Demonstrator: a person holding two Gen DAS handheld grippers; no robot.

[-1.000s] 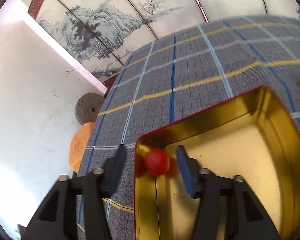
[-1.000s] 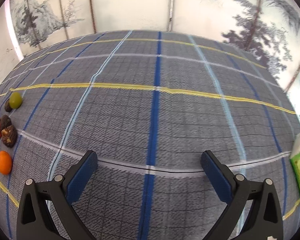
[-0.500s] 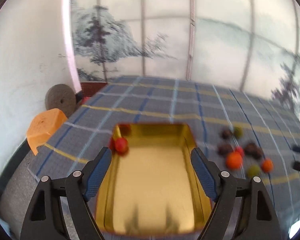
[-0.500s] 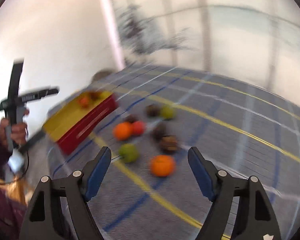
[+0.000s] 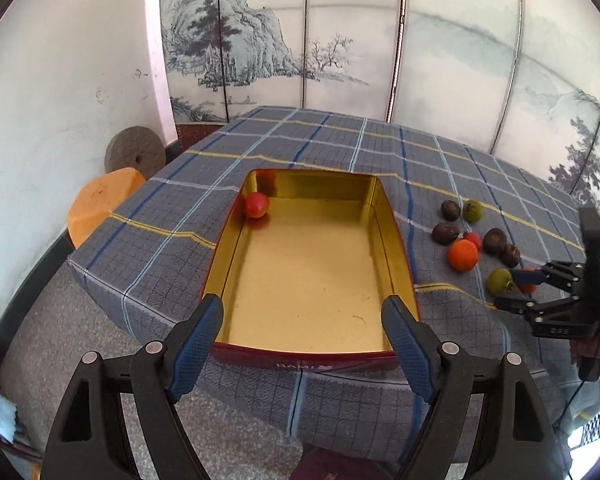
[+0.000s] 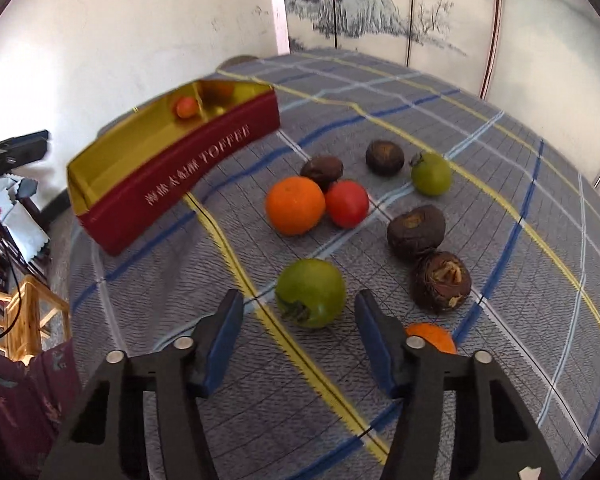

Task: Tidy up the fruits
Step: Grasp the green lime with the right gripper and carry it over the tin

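Note:
A gold-lined tin (image 5: 392,240) with red outer walls (image 6: 172,184) stands on the plaid cloth. One red tomato (image 5: 256,205) lies in its far left corner. My left gripper (image 5: 303,316) hovers open and empty over the tin's near end. To the right of the tin lie several loose fruits: an orange (image 6: 295,205), a red tomato (image 6: 347,203), a green one (image 6: 431,173) and dark brown ones (image 6: 416,232). My right gripper (image 6: 298,304) is closing, with a green tomato (image 6: 311,292) between its fingers, and the pads stand clear of it. A small orange (image 6: 432,336) sits behind the right finger.
The table's near edge drops off just below the tin. An orange stool (image 5: 100,204) and a round stone disc (image 5: 135,156) stand past the left edge. A painted folding screen (image 5: 340,40) backs the table. A wooden rack (image 6: 24,320) is at the lower left.
My left gripper let the red tomato go in the tin's corner, opened wider and drew back and up. My right gripper swung over to the fruit pile and narrowed around the green tomato.

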